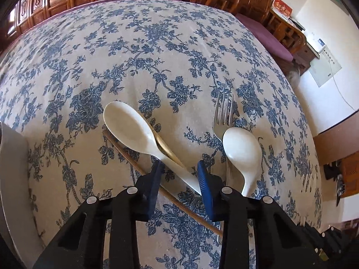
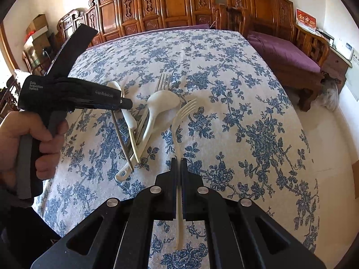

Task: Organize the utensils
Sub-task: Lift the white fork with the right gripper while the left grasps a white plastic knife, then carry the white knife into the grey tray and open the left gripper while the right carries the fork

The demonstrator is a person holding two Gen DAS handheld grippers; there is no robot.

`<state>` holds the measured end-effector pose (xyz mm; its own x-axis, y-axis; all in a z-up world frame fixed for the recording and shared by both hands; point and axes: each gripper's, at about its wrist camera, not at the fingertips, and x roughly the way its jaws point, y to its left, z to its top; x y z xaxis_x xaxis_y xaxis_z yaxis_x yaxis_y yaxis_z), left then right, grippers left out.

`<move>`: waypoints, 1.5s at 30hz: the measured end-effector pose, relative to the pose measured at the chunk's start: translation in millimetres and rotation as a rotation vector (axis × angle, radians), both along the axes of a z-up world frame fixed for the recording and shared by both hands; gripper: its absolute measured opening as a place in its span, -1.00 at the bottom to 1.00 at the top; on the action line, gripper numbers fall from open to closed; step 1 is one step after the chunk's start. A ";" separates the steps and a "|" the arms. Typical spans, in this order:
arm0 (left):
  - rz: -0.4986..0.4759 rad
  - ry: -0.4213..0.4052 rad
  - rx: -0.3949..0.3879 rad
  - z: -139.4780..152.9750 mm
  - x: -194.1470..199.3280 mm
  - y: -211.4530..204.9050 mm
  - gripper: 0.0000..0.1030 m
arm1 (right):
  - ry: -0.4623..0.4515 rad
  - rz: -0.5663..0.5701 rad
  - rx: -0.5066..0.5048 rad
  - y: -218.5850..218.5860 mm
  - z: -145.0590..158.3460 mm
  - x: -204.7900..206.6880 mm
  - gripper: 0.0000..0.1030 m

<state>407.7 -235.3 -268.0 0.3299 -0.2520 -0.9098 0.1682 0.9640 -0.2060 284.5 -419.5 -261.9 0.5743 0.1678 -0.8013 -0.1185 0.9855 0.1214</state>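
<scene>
**Mei:** Tongs first. The right tongs are clamped on the thin cream plastic fork. Its handle runs between the two dark fingers and its tines point away, above the blue-and-white flowered cloth on the counter. Whether the tines touch the cloth, I cannot tell.

**Jun:** And the left tongs?

**Mei:** Jaws apart, with the blue ribbed pads on either side of the handle of a white plastic spoon lying at a slant. The right pad looks to be against the handle; the left one stands off it. Nothing is gripped.

**Jun:** What lies around that spoon?

**Mei:** Its bowl faces up and points to the far left. Under its neck sits a gold-coloured metal piece, mostly hidden, so I cannot say what it is. A long brown wooden chopstick runs just beside it on the near side and passes below the tongs.

**Jun:** Further right?

**Mei:** A second white plastic spoon, bowl up, overlaps the neck of a silver metal fork whose tines point away.

**Jun:** From the right wrist camera?

**Mei:** The same pile lies left of the cream fork, apart from it. The person's left hand grips the black handle of the left tool above the pile. Carved wooden furniture stands behind the counter, with a purple cushion to the right.
</scene>
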 end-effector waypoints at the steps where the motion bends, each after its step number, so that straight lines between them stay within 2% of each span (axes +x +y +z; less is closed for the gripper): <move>1: 0.002 0.002 -0.005 -0.3 -0.2 1.3 -0.38 | -0.001 -0.001 0.003 -0.1 0.8 0.0 -0.92; 8: 0.031 0.024 -0.051 0.8 -3.6 11.9 -0.64 | -0.011 0.010 0.004 2.3 5.3 -1.0 -0.92; 11: 0.026 0.010 -0.041 5.6 -7.3 15.6 -0.88 | -0.013 0.016 0.004 4.5 6.8 -1.9 -0.92; 14: 0.015 -0.002 -0.033 9.0 -10.3 18.0 -0.95 | -0.016 0.021 0.001 7.2 8.5 -3.2 -0.92; 21: -0.012 -0.038 -0.006 19.3 -18.0 20.2 -0.96 | -0.028 0.032 -0.002 11.0 14.2 -5.5 -0.92; 29: -0.071 -0.122 0.048 44.5 -42.4 24.8 -0.96 | -0.040 0.054 -0.004 20.4 21.0 -8.6 -0.92; 32: -0.067 -0.129 0.027 52.1 -50.6 33.5 -0.96 | -0.051 0.071 -0.013 26.1 25.2 -10.1 -0.92; 45: -0.057 -0.201 0.034 93.7 -91.2 94.2 -0.96 | -0.102 0.149 -0.012 56.3 48.4 -24.2 -0.92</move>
